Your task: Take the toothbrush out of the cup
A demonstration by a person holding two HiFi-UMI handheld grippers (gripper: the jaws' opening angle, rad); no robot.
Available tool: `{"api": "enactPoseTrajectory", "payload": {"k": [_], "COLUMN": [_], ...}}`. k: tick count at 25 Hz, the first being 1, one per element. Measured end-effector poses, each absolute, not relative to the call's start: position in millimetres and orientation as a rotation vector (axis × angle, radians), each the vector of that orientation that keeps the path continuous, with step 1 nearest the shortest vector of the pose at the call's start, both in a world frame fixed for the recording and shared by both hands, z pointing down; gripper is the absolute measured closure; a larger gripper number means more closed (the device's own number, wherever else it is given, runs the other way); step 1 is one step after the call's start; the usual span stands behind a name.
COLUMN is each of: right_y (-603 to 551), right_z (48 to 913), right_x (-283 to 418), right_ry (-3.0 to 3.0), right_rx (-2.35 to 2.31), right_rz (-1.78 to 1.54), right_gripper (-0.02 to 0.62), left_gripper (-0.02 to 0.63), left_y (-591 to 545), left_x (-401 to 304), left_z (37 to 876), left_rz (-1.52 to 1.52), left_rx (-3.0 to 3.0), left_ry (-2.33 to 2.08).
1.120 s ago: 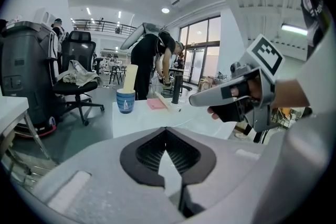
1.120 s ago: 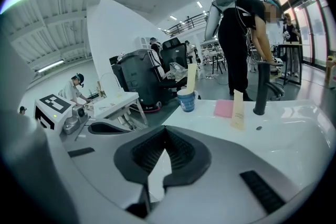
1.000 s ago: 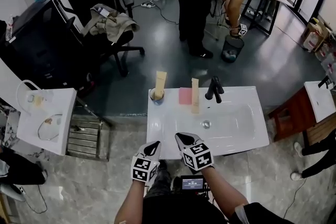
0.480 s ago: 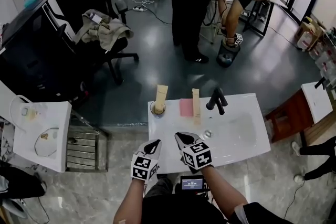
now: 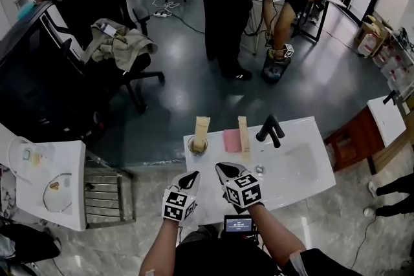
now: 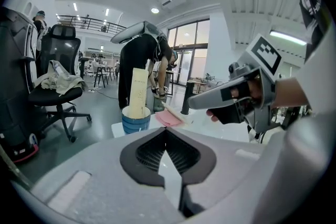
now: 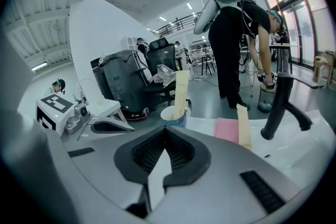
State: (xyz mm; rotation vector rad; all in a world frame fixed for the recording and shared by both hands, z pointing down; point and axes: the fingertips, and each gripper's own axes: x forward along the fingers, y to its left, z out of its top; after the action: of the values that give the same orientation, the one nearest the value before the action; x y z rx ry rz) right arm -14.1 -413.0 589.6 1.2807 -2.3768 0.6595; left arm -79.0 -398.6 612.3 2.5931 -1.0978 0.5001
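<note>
Our left gripper (image 5: 189, 176) and right gripper (image 5: 223, 169) are both closed and empty, short of the boxed toothbrush (image 5: 202, 125) standing in the cup (image 5: 196, 147). If we reach in with the jaws closed, we could knock the cup over.

No words or numbers can be read. The cubes (image 5: 178, 205) on the left tool (image 5: 189, 180) and right tool (image 5: 224, 170) bear only black-and-white square patterns. Faint print on the box (image 7: 243, 126) near the worktop's (image 5: 294, 178) back edge is too small to read.

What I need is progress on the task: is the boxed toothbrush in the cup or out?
In: the boxed toothbrush stands inside the blue cup, its top above the rim.
</note>
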Motion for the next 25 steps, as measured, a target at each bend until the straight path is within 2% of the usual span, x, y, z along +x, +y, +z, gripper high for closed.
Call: {"api": "enactPoseTrajectory", "payload": {"k": [11,25], "right_y": [-426.5,-448.2], "right_z": [591.4,577.8], "right_x": [-14.9,-23.5], "right_ry": [-2.335,-2.419], "right_rx": [1.315,1.189], "right_rz": [0.676,0.594], "right_gripper": [0.586,0.586], "left_gripper": [0.597,0.597], "left_y": [-414.8,-427.6], "left_x": [-74.2,-74.6], "left_z": [614.1,603.0], "left_rz": [0.492,0.481], "left_rx": [2.611,2.566], "left_ry": [-1.036,-1.171]}}
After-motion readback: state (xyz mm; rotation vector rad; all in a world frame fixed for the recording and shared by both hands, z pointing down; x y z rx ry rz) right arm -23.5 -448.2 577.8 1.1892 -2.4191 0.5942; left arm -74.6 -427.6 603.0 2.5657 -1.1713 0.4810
